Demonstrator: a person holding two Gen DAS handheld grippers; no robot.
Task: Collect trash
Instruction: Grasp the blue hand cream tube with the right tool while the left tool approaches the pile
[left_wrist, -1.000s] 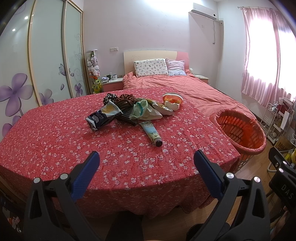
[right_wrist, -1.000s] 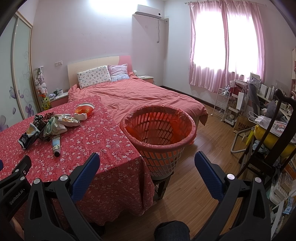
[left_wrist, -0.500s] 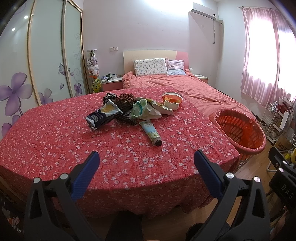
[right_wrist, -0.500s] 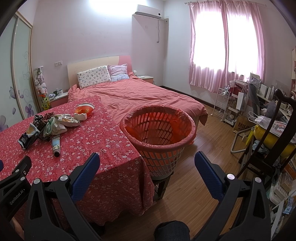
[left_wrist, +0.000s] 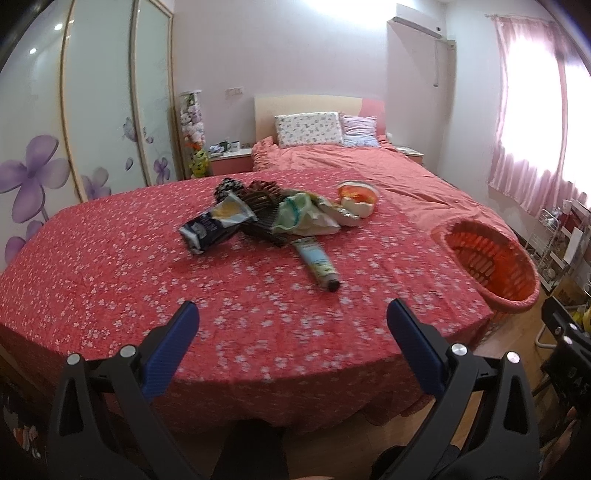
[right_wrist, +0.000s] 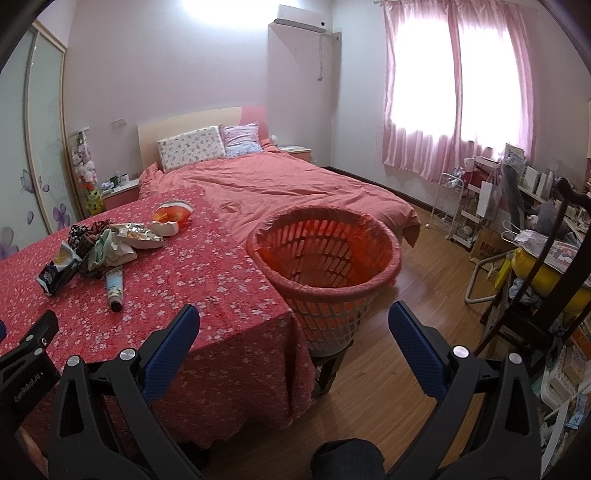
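Currently your left gripper (left_wrist: 291, 314) stands wide open with nothing between its blue pads, held above the near edge of the table (left_wrist: 110, 266), which carries a red floral cloth. The trash lies in a loose heap toward the far middle of that table: a dark snack bag (left_wrist: 216, 227) at the left of the heap, a pale green-and-white wrapper (left_wrist: 303, 218) at its centre, and a torn orange cup (left_wrist: 356, 195) at the far right. A tube (left_wrist: 317, 262) lies just near of the heap, cap end pointing toward you, its far end tucked against the wrapper. Dark patterned items (left_wrist: 255, 192) sit at the far side of the heap (what they are cannot be made out).

Your right gripper (right_wrist: 293, 317) is likewise fully spread and holds nothing; it is held over the table's near right corner. The orange basket (right_wrist: 369, 291) stands upright just beside the table's right edge, raised on a small stand, with a red liner folded over its rim. From this view the heap (right_wrist: 110, 243) sits well apart from the basket, far left on the table. A bed (right_wrist: 295, 188) with a pink cover lies beyond both.
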